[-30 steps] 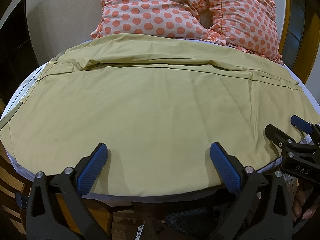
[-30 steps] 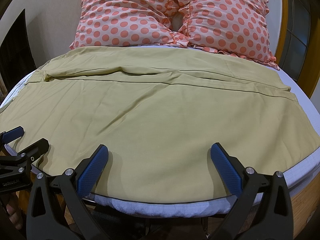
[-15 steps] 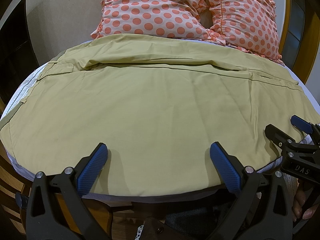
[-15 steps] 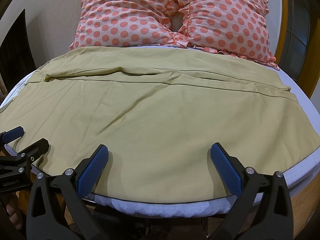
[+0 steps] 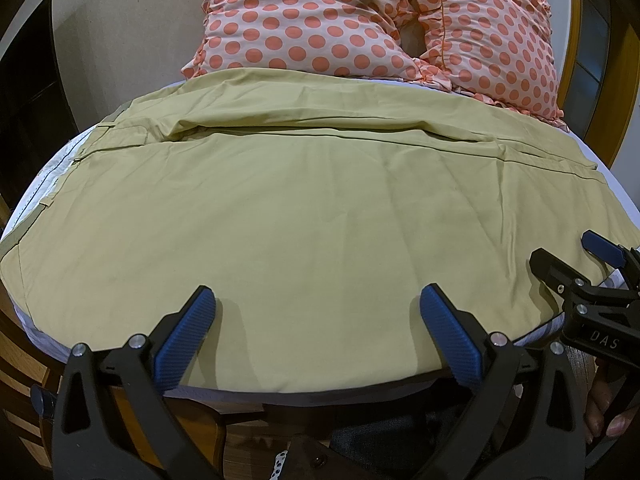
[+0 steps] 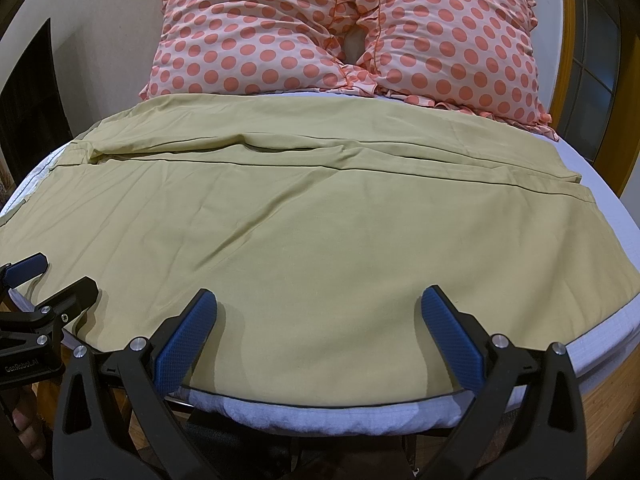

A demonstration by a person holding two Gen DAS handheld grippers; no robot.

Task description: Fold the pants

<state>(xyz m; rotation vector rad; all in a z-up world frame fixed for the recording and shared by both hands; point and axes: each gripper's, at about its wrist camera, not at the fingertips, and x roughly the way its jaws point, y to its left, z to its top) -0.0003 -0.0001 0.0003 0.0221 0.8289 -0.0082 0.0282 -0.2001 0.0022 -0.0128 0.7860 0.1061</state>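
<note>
Khaki pants (image 5: 320, 208) lie spread flat across the bed, waistband to the left and leg hems to the right; they also show in the right wrist view (image 6: 320, 232). My left gripper (image 5: 316, 304) is open and empty, hovering over the near edge of the pants. My right gripper (image 6: 318, 306) is open and empty, also over the near edge, further right. Each gripper shows in the other's view: the right one at the right edge (image 5: 576, 256), the left one at the left edge (image 6: 48, 276).
Two pink polka-dot pillows (image 5: 360, 20) (image 6: 360, 24) lie at the far side against the wall. The white mattress edge (image 6: 328, 412) and wooden bed frame (image 5: 192, 432) run just below the grippers. A wooden frame with a window (image 6: 580, 60) stands at the right.
</note>
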